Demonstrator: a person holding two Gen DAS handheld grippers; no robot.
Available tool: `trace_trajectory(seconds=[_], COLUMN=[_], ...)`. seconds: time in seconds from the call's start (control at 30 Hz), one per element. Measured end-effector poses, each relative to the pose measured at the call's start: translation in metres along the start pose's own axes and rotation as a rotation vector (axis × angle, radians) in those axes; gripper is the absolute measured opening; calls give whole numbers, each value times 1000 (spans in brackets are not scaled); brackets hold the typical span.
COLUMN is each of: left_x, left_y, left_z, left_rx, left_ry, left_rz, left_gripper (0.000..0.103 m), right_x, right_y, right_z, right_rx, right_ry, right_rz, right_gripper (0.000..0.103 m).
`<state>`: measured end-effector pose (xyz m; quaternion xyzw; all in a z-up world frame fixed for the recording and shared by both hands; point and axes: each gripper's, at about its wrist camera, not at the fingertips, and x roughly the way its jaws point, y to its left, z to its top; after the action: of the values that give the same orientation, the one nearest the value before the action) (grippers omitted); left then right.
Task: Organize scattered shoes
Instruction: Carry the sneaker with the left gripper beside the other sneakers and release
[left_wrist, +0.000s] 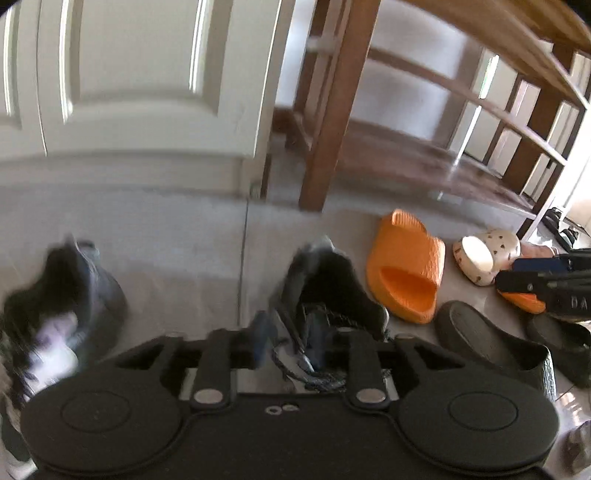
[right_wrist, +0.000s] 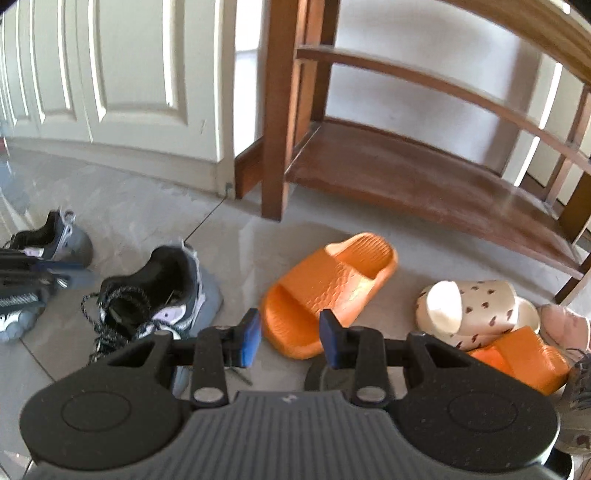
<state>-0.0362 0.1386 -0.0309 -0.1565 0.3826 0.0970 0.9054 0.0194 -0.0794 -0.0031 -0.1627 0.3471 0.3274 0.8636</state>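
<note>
Fingers of the right gripper (right_wrist: 289, 339) stand apart and empty above the orange slide (right_wrist: 325, 291) at frame centre. Left gripper (left_wrist: 291, 350) fingers, apart, straddle a dark sneaker (left_wrist: 328, 295) low in its view; whether they touch it is unclear. Dangling laces (right_wrist: 110, 332) could snag when it's lifted toward the wooden shoe rack (right_wrist: 406, 173).

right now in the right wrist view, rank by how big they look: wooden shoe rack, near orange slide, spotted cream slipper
1. wooden shoe rack, clearly the largest, though farther away.
2. near orange slide.
3. spotted cream slipper, which looks a little smaller than the slide; they are close in size, so I am less sure of this.
</note>
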Motion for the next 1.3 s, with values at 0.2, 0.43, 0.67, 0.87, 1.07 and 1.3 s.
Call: trace_trajectory(seconds=[0.2,0.43,0.67,0.87,1.07,1.3], left_x=[22,50,33,4,-15,-24], left_y=[8,17,33,77,115,120], left_z=[0,-1,-4,-6,-5,-4], left_rx=[-66,-101,11,28,65,114], left_ry=[75,106,87,79,79,86], left_rz=[29,-15,75,189,260,247], left_gripper=[36,22,17,17,17,25], right_x=[7,15,22,27,39,48], right_y=[-1,1,12,25,46,70], right_z=[-8,-10,-5,3,7,13], right_rx=[-3,21,36,27,22,-32], right_ry=[30,51,64,54,75,76], right_rz=[7,45,74,93,134,152], right_gripper=[44,47,46,47,47,47])
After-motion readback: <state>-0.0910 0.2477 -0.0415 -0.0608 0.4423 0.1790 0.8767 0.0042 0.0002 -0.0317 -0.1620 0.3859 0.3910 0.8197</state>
